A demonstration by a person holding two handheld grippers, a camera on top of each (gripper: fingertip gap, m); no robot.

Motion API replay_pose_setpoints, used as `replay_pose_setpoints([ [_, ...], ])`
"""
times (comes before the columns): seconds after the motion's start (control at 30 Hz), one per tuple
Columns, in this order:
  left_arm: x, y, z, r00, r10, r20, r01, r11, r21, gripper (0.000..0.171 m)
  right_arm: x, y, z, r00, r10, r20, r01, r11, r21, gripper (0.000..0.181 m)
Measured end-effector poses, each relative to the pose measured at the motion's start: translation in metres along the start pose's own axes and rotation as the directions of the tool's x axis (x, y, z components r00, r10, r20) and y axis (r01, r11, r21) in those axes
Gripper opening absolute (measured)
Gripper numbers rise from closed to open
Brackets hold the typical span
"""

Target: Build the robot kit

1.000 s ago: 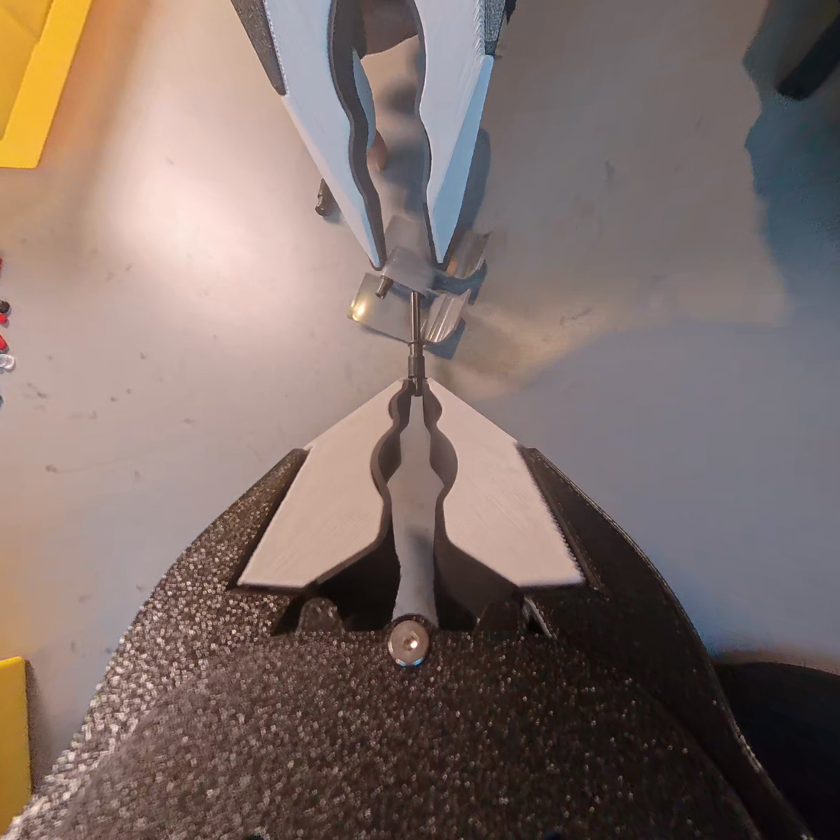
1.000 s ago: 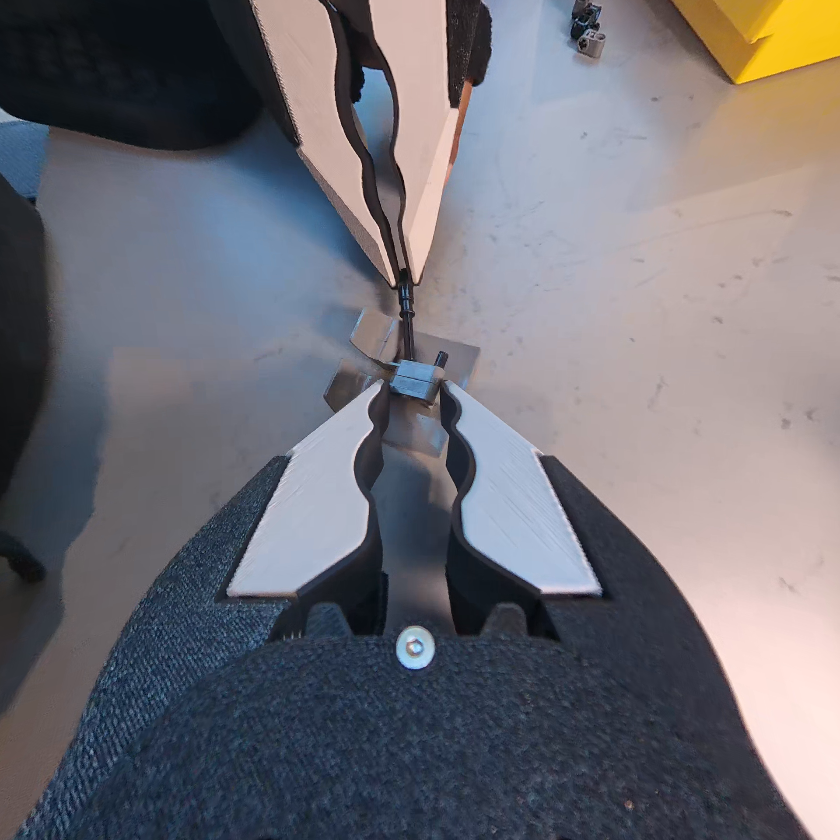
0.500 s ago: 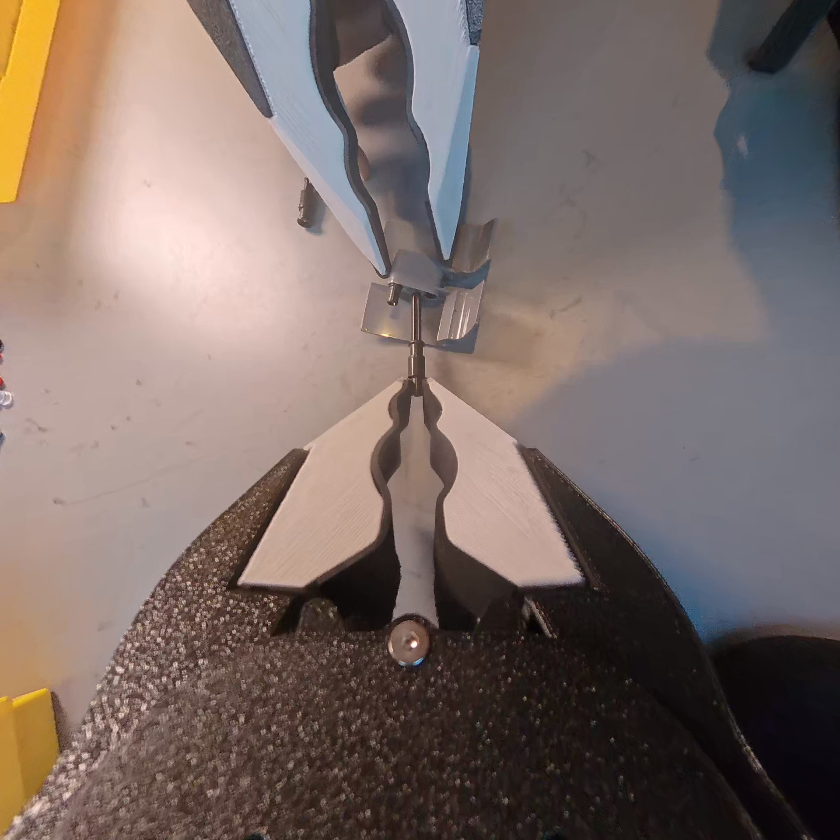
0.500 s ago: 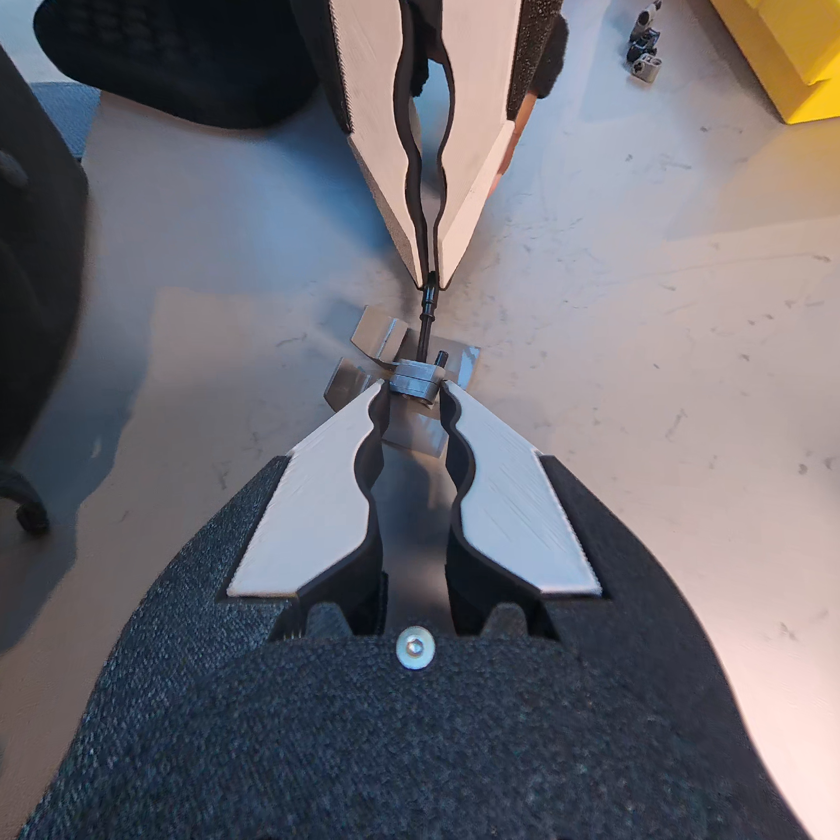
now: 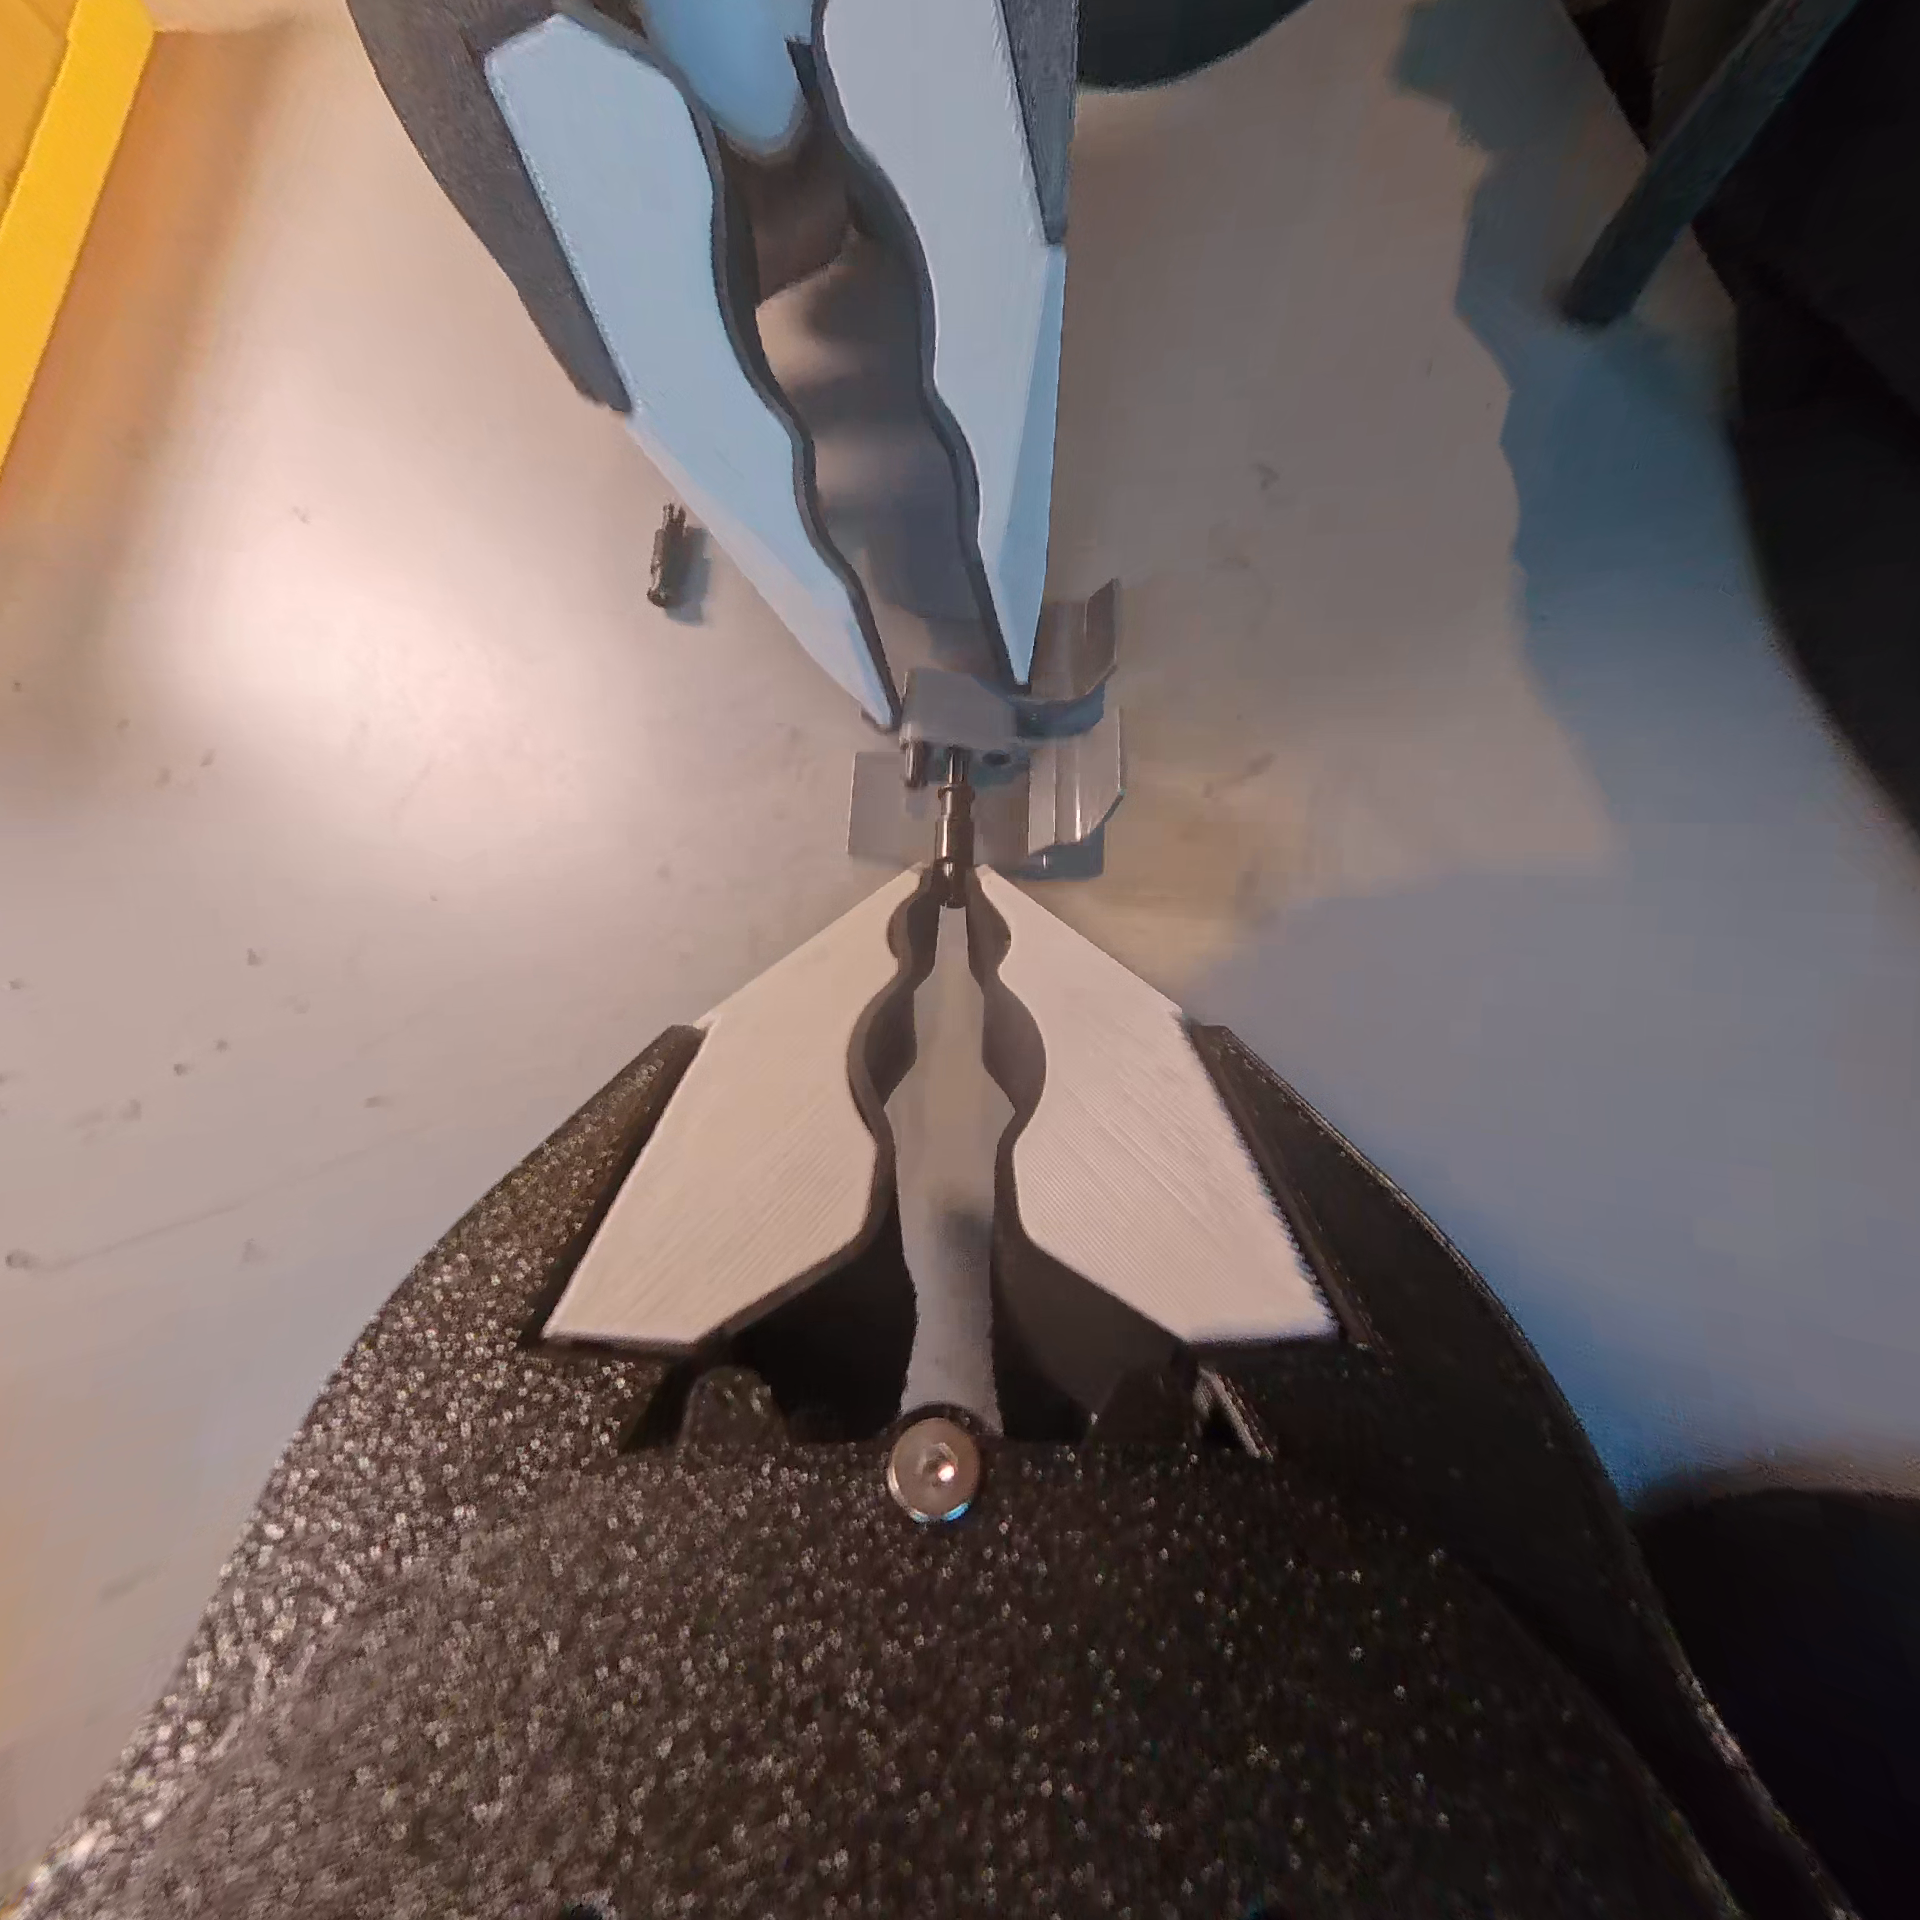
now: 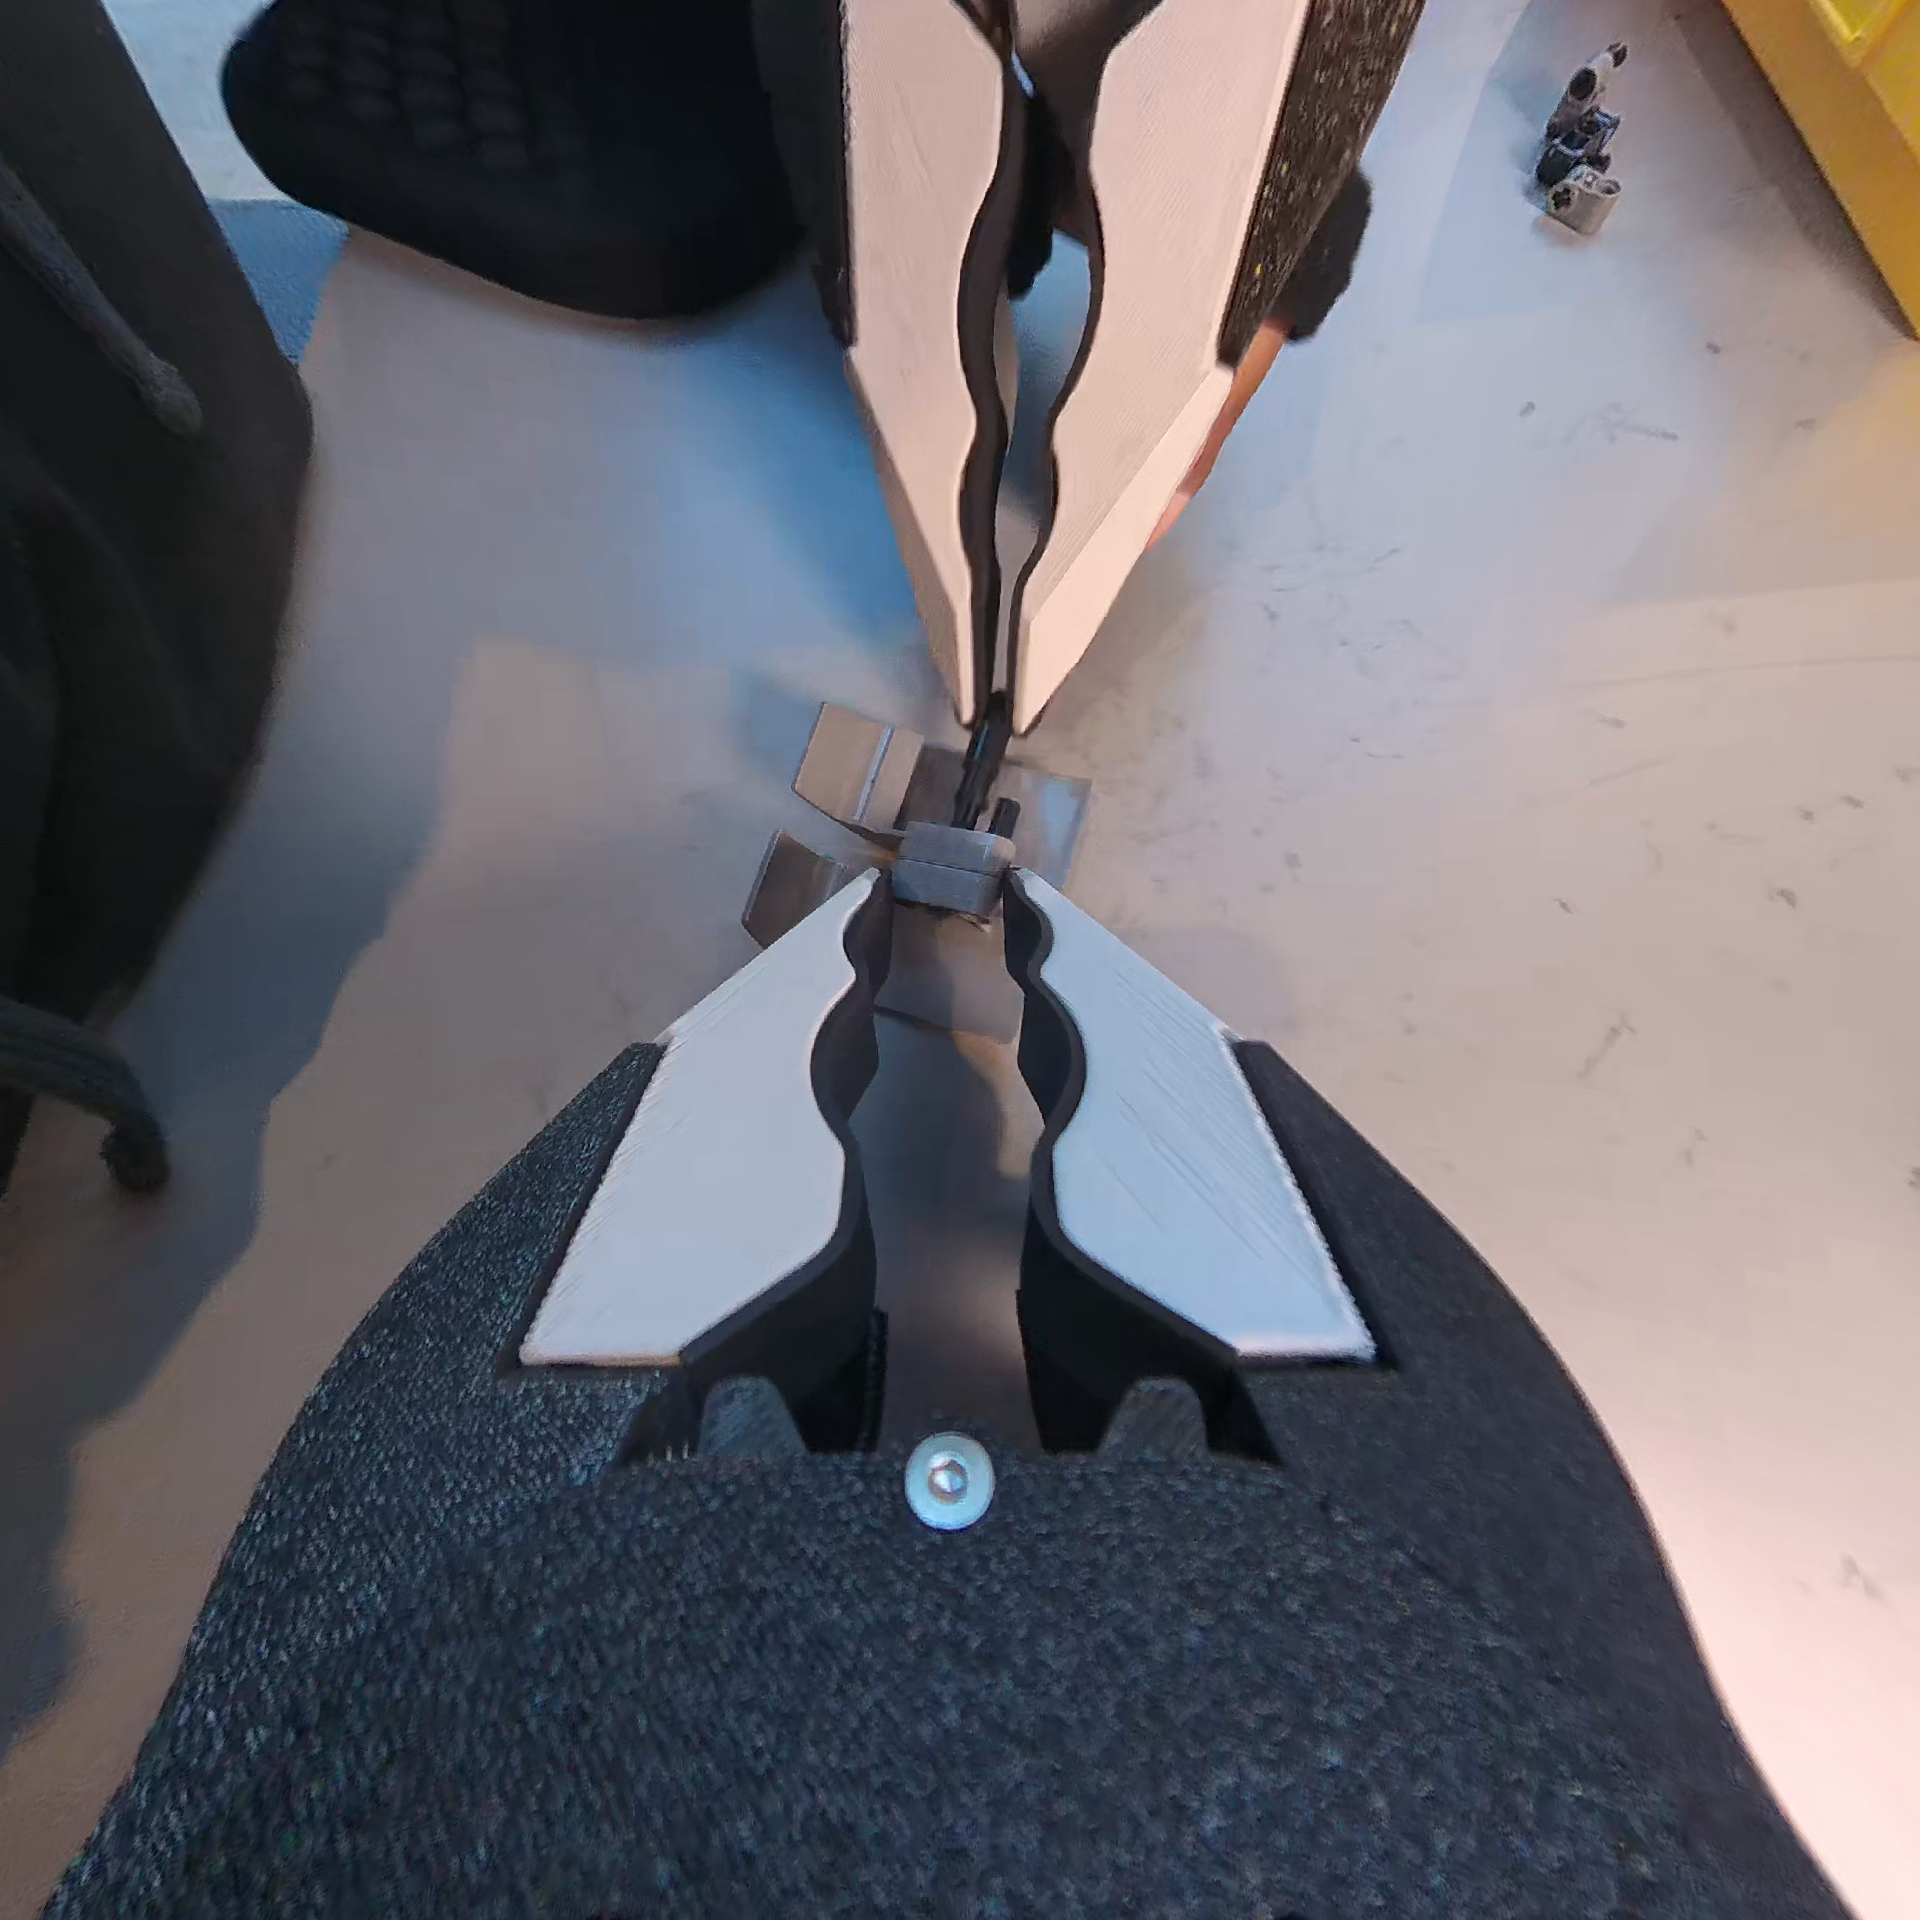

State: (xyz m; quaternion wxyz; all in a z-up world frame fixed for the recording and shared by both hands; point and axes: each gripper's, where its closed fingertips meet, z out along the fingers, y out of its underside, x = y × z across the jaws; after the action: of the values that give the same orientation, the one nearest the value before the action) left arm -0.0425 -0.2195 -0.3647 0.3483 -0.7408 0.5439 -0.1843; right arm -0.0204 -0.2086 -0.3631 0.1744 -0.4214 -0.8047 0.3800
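Grey block (image 6: 951, 871) sits mid-frame, pinched by the right gripper (image 6: 940, 894) so it stays steady. Facing it, the left gripper (image 5: 948, 883) is closed tight on a thin pin (image 5: 951, 821), its tip at the block.

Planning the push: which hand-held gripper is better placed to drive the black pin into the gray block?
Probably left: it pinches the pin, pointed at the block the right grips.
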Motion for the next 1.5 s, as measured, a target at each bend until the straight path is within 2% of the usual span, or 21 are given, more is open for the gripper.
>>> replay_pose_setpoints([
  [0.1,0.002,0.001,0.009,1.000,0.022,0.013,-0.021,0.999,-0.034,0.004,-0.003,0.001,0.003,1.000,-0.013,0.009,0.013,1.000,-0.016,0.022],
  [0.3,0.000,-0.002,0.011,0.998,-0.033,0.048,0.034,0.999,-0.012,0.004,-0.003,0.002,0.001,1.000,-0.011,-0.014,0.010,1.000,-0.017,0.022],
  [0.8,0.011,-0.010,0.018,0.994,-0.108,0.028,0.108,0.994,0.021,0.003,-0.008,0.002,0.000,1.000,-0.017,0.020,0.017,1.000,-0.003,0.018],
  [0.93,0.009,-0.008,0.018,0.992,-0.118,0.038,0.117,0.993,0.017,0.004,-0.004,0.001,-0.001,1.000,-0.015,-0.010,0.015,1.000,0.005,0.023],
  [1.1,0.006,-0.007,0.013,0.988,-0.125,0.088,0.123,0.992,0.030,0.006,0.007,-0.006,-0.032,0.997,0.009,-0.072,-0.004,0.997,0.073,0.032],
  [1.27,0.004,-0.007,0.009,0.979,-0.155,0.130,0.150,0.987,0.049,0.010,0.032,0.031,-0.062,0.974,0.041,-0.222,-0.047,0.999,-0.020,0.031],
  [1.5,0.004,-0.010,0.014,0.974,-0.155,0.164,0.151,0.988,0.035,0.003,0.038,0.052,-0.054,0.964,0.075,-0.257,-0.090,0.995,-0.045,0.026],
])
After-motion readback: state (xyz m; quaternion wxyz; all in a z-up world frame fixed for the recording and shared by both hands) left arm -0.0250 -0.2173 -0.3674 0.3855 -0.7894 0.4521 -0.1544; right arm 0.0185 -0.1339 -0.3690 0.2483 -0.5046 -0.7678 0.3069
